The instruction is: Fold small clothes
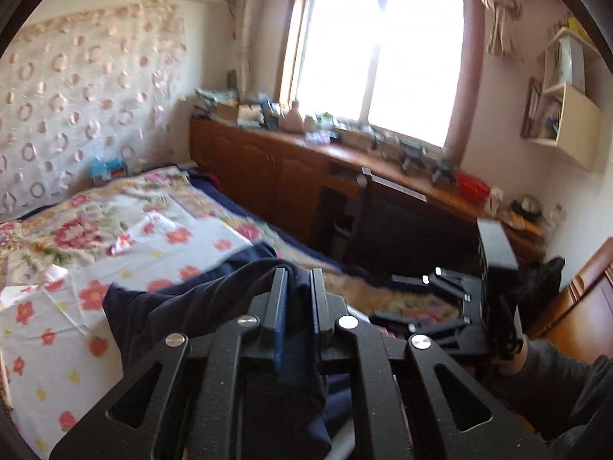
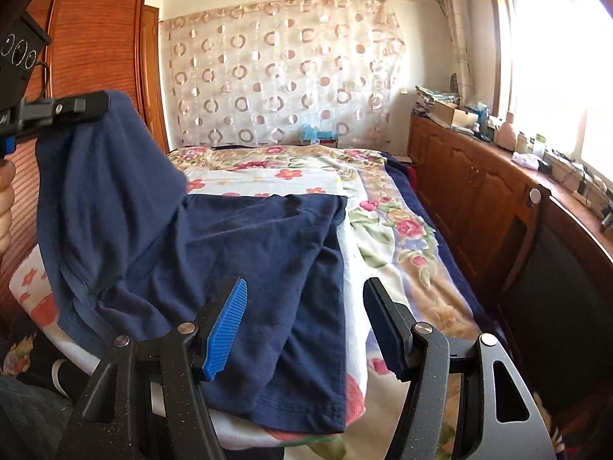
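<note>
Left gripper (image 1: 298, 287): clenched on a fold of the shirt (image 2: 237, 253), lifting that part above the bed (image 2: 387, 207).
Right gripper (image 2: 304, 326): released, jaws wide, hovering over the shirt's near right edge.
Shirt: navy, rest spread on the floral sheet (image 1: 126, 245).

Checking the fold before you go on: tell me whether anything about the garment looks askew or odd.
Only the lifted side: the left gripper is pinching one edge of the navy garment and holding it up off the floral bed, so it drapes unevenly. The right gripper is open, holding nothing. No damage visible.
</note>
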Demonstrator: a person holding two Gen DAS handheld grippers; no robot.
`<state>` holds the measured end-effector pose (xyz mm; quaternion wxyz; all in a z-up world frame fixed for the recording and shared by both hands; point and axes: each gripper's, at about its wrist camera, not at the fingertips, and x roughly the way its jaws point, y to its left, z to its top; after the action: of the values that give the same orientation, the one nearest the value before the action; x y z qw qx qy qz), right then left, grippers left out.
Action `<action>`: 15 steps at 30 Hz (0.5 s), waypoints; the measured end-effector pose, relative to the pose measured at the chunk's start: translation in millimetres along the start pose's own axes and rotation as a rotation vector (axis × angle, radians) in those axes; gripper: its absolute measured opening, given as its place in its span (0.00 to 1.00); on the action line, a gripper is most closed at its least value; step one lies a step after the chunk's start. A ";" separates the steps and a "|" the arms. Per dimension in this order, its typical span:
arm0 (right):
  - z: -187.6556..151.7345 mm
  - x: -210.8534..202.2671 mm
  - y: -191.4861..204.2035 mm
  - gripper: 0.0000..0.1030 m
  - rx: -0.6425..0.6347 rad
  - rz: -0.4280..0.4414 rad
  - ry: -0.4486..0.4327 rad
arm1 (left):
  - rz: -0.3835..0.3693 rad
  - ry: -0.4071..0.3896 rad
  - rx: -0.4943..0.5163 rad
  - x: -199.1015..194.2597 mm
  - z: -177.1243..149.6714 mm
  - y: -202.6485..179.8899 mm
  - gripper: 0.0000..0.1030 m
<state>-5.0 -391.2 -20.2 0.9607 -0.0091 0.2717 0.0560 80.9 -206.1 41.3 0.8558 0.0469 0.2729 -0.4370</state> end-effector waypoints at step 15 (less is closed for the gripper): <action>16.0 33.3 28.2 0.63 -0.068 0.068 0.022 | 0.216 0.088 -0.117 -20.5 -64.3 58.3 0.31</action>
<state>28.3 -359.1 -23.7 0.9543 -0.0332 0.2804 0.0980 88.9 -135.0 -12.0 0.8863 0.0451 0.3284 -0.3233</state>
